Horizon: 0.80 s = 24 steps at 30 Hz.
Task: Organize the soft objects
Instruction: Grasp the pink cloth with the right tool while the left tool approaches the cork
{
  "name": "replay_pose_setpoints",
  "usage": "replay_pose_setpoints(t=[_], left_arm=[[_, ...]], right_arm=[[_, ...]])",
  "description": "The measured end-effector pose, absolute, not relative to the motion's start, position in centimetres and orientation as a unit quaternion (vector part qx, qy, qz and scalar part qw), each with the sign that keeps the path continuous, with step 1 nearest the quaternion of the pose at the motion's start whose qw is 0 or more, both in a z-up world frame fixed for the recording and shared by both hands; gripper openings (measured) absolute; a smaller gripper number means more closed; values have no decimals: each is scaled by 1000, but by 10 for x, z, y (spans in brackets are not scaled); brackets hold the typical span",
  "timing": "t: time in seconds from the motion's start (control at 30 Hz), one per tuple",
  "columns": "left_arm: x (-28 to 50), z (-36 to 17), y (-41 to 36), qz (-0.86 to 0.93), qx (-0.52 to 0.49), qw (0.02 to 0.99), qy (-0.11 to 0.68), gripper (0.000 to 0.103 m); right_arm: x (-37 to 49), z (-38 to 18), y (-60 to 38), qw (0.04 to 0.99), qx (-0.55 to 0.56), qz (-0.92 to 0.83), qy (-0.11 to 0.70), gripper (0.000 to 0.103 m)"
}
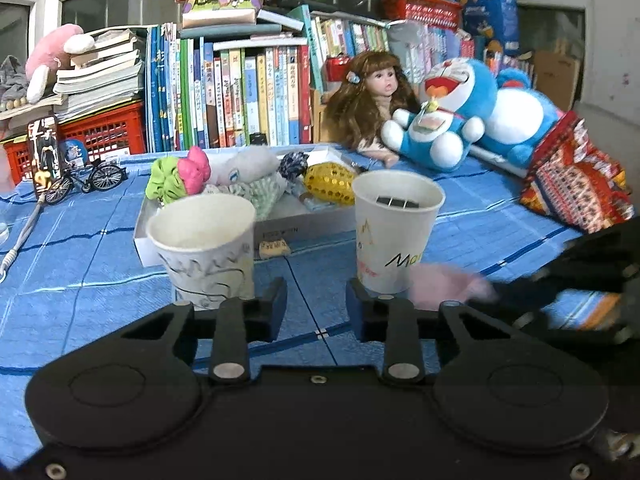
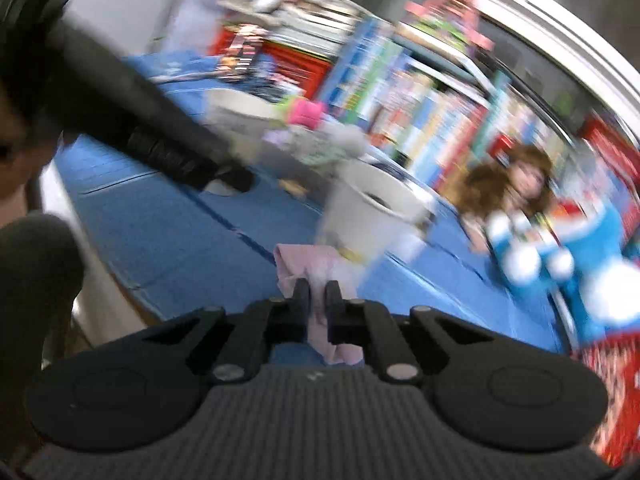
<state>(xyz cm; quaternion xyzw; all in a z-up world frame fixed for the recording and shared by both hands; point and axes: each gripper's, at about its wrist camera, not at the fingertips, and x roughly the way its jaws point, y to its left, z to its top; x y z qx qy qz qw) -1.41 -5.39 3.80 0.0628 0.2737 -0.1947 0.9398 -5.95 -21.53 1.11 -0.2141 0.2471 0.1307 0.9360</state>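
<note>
my right hand-held gripper (image 2: 317, 294) was clenched on the pink cloth (image 2: 304, 268), just in front of the near paper cup (image 2: 372, 216); my left hand-held gripper (image 1: 316, 296) stood released, empty, over the blue bench (image 1: 80, 288) between two cups.

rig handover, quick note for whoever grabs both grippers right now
Right gripper: shut on the pink cloth, lifted beside the right paper cup.
Left gripper: jaws part open, nothing between them, low over the blue cloth, between the two cups.
Left paper cup looks empty; right one holds small dark clips.
Other soft items sit in the white tray.
Left: place the pink cloth, then sort the tray items.
</note>
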Motion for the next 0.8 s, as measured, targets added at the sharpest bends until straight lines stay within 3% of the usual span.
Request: replay_pose_setpoints(t=[0.17,0.2,0.3,0.4,0.57,0.63,0.8], left_arm=[[-3,16,-74,-147,62,951,267,24],[-2,14,-75,-143,56,950,271,24],[-3,9,-75,-146,47,949,275,24],[-9,7,-76,-143,72,951,265,25],[-19,7,-67,-139,90,951,260,25],[-19,7,-64,-141,84,950,264,25],[-4,1,-68,-135,57,951,271,25]], right_arm=[[-56,17,-245,948,-170,88,254,12],[-55,18,-249,950,-160,82,254,15],[-49,17,-254,954,-142,77,255,39],[-44,10,-252,951,-147,93,255,45],[-34,-7,-230,947,-183,68,254,46],[-30,-12,-224,945,-214,23,248,38],[-27,-6,-232,949,-182,24,255,44]])
